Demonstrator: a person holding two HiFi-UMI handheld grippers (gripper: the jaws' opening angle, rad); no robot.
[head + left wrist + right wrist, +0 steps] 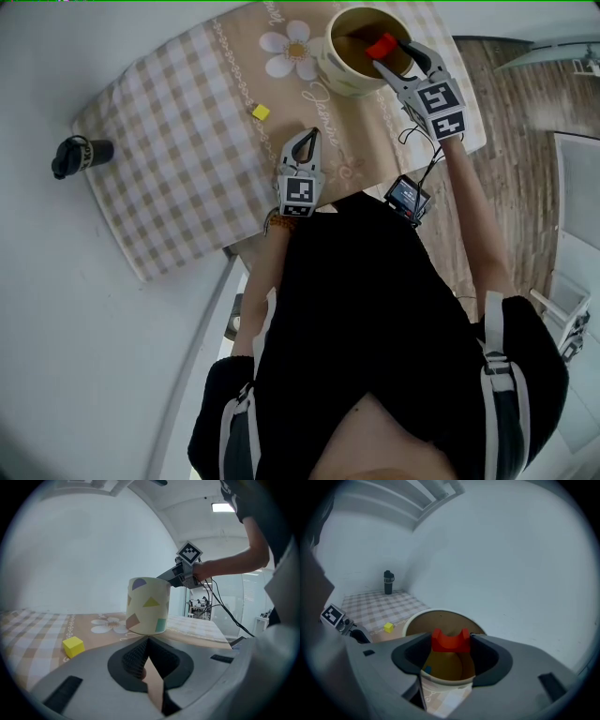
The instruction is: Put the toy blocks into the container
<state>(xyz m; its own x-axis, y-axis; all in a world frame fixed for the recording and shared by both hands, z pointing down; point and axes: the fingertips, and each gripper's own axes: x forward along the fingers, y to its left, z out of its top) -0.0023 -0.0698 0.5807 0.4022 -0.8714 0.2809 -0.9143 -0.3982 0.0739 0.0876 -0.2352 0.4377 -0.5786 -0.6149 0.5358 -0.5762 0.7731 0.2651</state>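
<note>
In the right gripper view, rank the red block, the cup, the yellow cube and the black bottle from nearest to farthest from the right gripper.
1. Red block: clamped between the fingers.
2. Cup: just beneath, its open top under the block.
3. Yellow cube: left, on the cloth.
4. Black bottle: far back, left.

Indoor room, more lab or office than home. Plain white walls (79, 550); flat panel light (222, 507) set in the ceiling. Wood-look plank floor (525, 122). Beyond the table's far edge, a glass partition (255, 597) with racks of equipment (199, 607) behind it, too small to tell what. The homely touch is on the table: a beige checked tablecloth (169, 122) with a printed daisy (291, 47). Black bottle (80, 155) at the table's corner by the wall.
</note>
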